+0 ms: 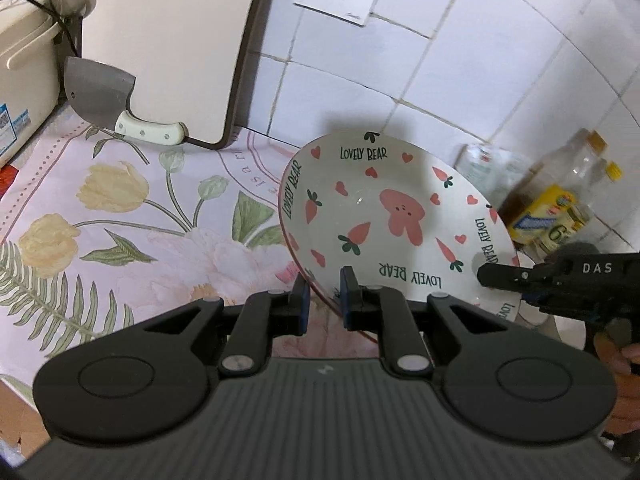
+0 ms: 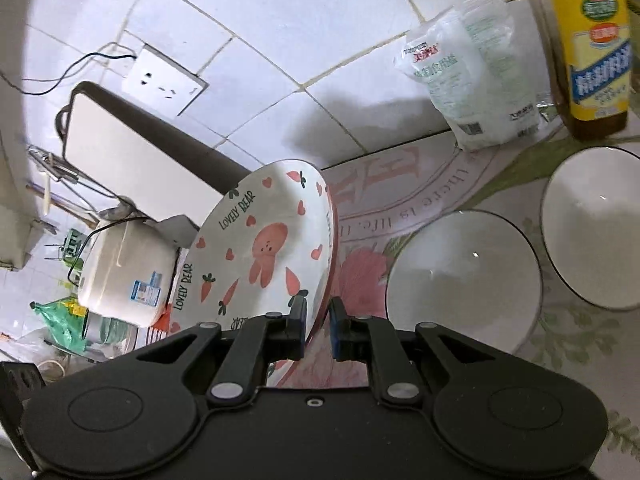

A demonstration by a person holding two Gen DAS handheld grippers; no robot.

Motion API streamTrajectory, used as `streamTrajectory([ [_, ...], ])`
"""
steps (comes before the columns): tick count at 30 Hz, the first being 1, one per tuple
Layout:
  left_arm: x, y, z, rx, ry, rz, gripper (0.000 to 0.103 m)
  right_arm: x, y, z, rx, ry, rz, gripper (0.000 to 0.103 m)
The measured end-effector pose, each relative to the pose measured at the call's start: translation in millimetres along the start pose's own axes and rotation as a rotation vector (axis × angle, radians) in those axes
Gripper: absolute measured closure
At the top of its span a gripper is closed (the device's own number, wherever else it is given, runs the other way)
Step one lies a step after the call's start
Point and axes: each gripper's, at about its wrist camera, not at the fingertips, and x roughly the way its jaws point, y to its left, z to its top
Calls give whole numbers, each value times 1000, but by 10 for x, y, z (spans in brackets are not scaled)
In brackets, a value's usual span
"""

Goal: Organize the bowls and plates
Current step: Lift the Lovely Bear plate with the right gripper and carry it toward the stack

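both claws pinch the rim of the white ceramic plate printed with pink bears and carrots (image 1: 396,216): the left gripper (image 1: 325,300) at its near edge, the right gripper (image 2: 318,322) on the opposite side. the plate hangs tilted above the floral tablecloth (image 1: 120,208). level it, then lower both sides together, clear of the two white black-rimmed bowls (image 2: 464,276).

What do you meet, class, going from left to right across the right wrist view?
Rice cooker → bear plate held on edge in the right gripper → near white bowl → far white bowl.
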Motion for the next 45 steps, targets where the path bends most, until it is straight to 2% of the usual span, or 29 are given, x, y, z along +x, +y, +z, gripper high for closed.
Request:
streamTrajectory([
  [10, -387, -253, -272, 50, 3, -37, 90, -430, -41, -336, -9, -25, 25, 86],
  [23, -717, -477, -598, 91, 23, -70, 90, -847, -139, -689, -13, -9, 52, 84],
  [32, -646, -563, -818, 104, 73, -103, 90, -965, -275, -894, -23, 26, 31, 83],
  [45, -490, -626, -1098, 154, 165, -98, 90, -917, -689, -1268, 38, 69, 49, 83],
])
